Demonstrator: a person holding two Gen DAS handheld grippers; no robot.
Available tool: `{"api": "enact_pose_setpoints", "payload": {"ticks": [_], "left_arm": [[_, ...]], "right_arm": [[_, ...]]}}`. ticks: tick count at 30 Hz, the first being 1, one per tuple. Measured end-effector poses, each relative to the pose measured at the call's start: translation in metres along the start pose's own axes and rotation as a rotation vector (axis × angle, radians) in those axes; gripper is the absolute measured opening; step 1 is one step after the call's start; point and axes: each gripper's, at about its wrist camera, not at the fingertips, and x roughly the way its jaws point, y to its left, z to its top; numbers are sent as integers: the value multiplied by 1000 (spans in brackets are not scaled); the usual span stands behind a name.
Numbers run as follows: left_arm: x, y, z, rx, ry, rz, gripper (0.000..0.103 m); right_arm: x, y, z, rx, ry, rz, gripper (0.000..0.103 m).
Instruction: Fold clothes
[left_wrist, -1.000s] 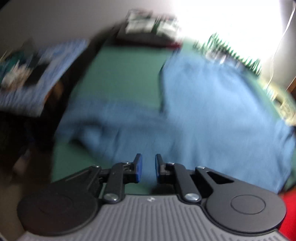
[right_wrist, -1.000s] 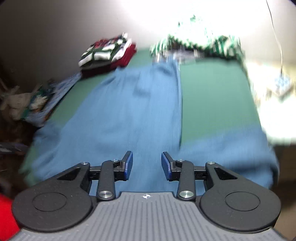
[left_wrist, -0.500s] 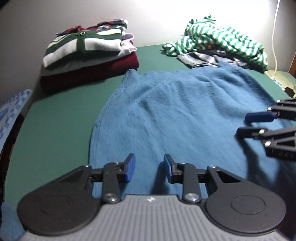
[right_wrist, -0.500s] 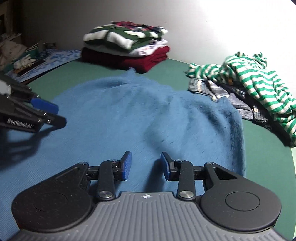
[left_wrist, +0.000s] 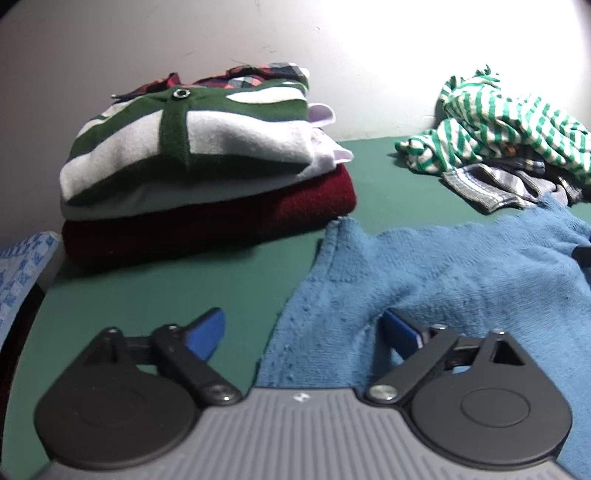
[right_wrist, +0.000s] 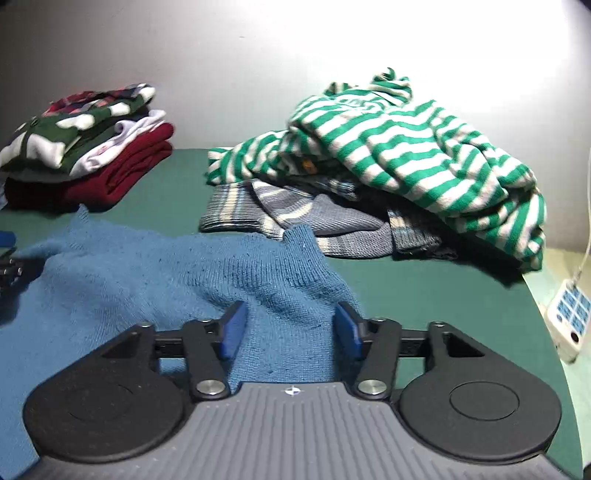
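I have the green bench (left_wrist: 155, 295) under both cameras, and spread across it lies the blue knit sweater (right_wrist: 147, 280), its far edge rucked up near the two clothes heaps at the back wall. I judge the step in hand to be the reach for that far edge, one corner per hand, ahead of a fold toward me. My left gripper (left_wrist: 303, 330) is opening wide, straddling the sweater's left border — one pad over bare green, the other over the knit, nothing pinched. My right gripper (right_wrist: 290, 326) is opening too, with a raised ridge of blue knit standing between its pads but not yet squeezed. Next I would need to sink both onto the cloth and close on a single layer at matching points, or the fold will skew. The left view alone gives me the folded stack (left_wrist: 199, 162) close up, maroon at the bottom; the right view alone shows the striped green-and-white heap (right_wrist: 406, 155) in full, the grey knit (right_wrist: 317, 218) under it — and a white power strip (right_wrist: 565, 314) at the bench's edge.
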Motion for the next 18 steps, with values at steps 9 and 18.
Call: {"api": "enact_pose_setpoints", "payload": {"ticks": [9, 18], "left_arm": [[-5, -7, -6, 14, -26, 31, 93], [-5, -14, -6, 42, -41, 60, 93]], "right_arm": [[37, 41, 25, -122, 25, 21, 11], [55, 14, 44, -113, 10, -104, 13]]}}
